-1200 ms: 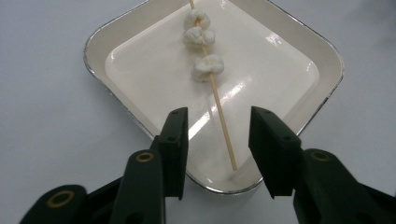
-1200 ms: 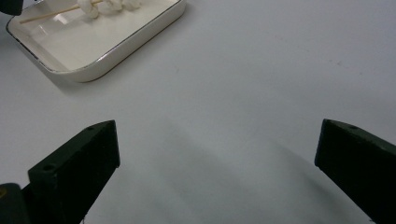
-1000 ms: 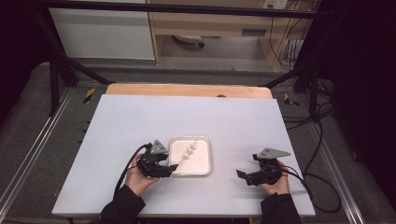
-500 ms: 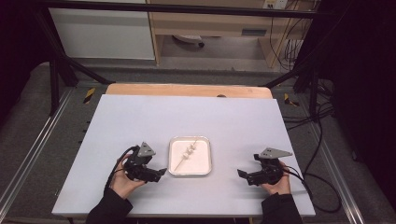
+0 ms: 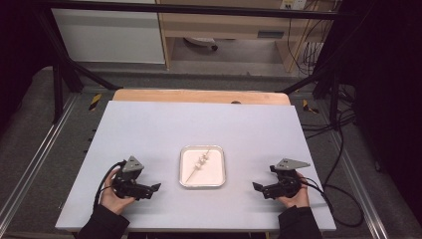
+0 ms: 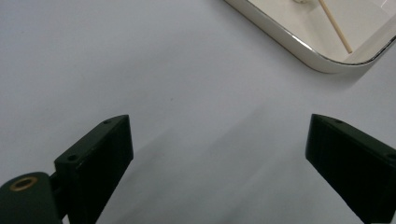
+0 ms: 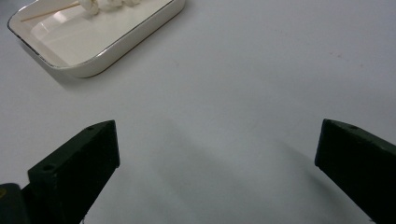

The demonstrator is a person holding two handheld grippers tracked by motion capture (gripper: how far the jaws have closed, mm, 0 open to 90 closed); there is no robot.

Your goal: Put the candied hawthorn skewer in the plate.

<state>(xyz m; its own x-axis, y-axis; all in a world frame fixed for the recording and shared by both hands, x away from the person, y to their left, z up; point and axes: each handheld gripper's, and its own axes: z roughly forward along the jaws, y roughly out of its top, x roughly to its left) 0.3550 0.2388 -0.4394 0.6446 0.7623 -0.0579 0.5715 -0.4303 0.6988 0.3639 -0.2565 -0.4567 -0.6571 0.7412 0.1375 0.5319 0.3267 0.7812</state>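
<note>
Jaws wide — both grippers flank tray (image 5: 202,182), apart.

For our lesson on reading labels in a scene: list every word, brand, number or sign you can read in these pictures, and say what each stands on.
No readable text in these pictures.
The white tray, the skewer in it and the table are unmarked.
The left gripper and right gripper show no legible lettering.
A pale plate on the wooden furniture behind the table may be a label: too small and blurred to read.
</note>
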